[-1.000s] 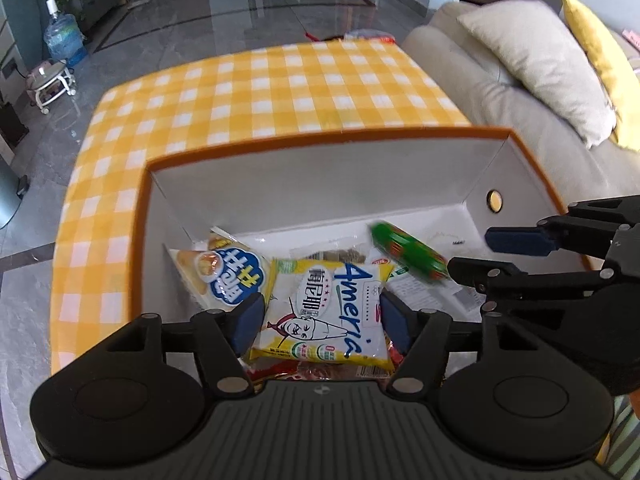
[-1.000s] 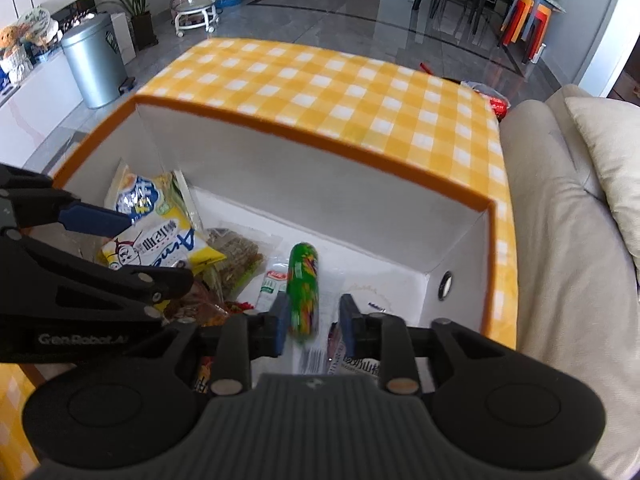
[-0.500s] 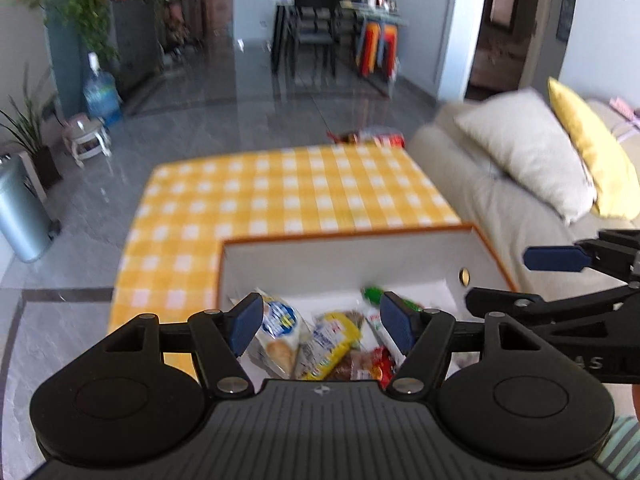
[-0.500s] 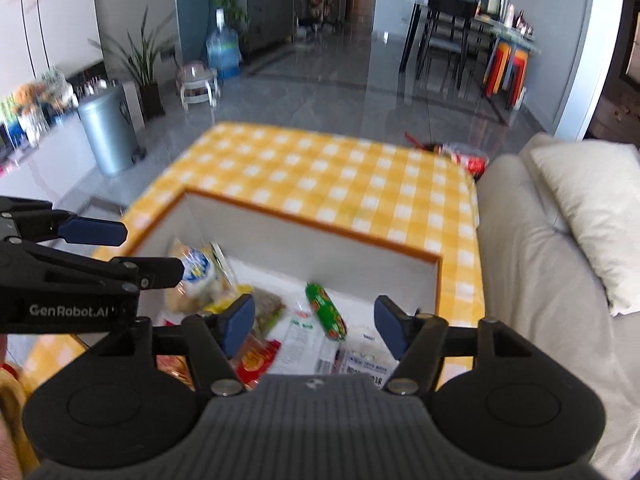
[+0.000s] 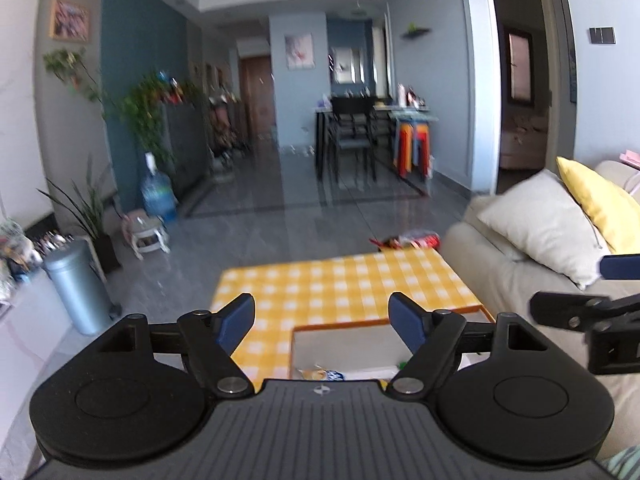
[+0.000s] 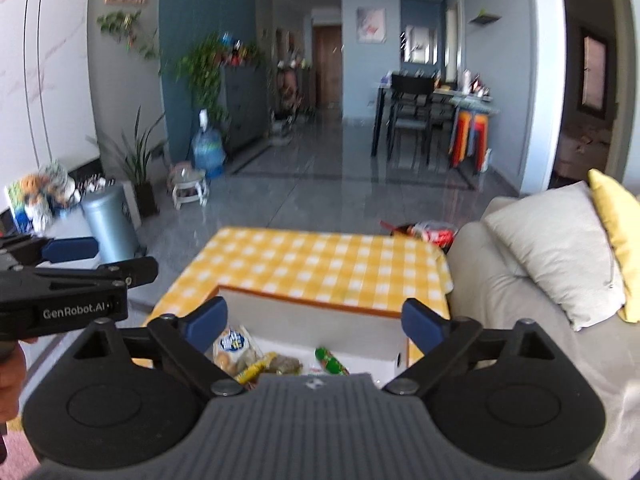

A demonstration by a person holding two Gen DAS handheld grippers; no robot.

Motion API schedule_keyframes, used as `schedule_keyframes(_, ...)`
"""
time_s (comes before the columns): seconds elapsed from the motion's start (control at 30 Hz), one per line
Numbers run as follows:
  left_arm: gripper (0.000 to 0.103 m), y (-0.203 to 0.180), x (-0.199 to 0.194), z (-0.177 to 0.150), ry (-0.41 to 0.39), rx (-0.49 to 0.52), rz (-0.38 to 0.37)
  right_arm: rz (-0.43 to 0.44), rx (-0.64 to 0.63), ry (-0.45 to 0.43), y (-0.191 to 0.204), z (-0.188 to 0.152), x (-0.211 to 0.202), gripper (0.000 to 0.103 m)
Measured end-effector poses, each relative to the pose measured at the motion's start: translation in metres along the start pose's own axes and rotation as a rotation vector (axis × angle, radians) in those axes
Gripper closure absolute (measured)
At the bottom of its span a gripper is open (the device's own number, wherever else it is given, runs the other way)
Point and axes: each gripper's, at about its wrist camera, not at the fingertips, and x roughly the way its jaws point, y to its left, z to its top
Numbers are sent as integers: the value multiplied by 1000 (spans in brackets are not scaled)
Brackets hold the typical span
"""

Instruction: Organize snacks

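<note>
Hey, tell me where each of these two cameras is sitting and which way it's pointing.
Left wrist: on the left gripper, facing across the yellow checked tablecloth into the room; its opening jaws hold nothing; the right gripper shows at right.
Right wrist: on the right gripper, facing the same way over the white orange-rimmed box of snack packets; jaws opening, empty; the left gripper and a hand show at left.
Shared: tablecloth, box, beige sofa.

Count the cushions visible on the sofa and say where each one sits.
2. A beige cushion leans on the sofa back; a yellow cushion stands behind it, at the right edge. More may lie out of frame.
</note>
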Motion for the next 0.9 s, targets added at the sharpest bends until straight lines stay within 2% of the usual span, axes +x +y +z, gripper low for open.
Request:
schedule_keyframes(0.13,13,-12,-14,-15,-47,83,84,-48,12,-48,8,-11,-30,7)
schedule_keyframes(0.23,13,-19,-22,-24,-38,112,95,-85,10,-67,15,-23,-47,7)
schedule_keyframes(0.43,12,-21,-34,-38,-25,44,77,-161,1,-118,26,-47,-70,4)
schedule_keyframes(0.53,9,-17,-37,-47,-30,-6,92,-166,-3,-106,27,-61,-70,4)
schedule_keyframes(0.67,9,-17,-30,-60,21,-9,98,-172,9,-68,24,-79,-63,4)
schedule_keyframes(0.9,9,-25,-5,-80,161,20,121,-188,32,10,9,-99,-39,4)
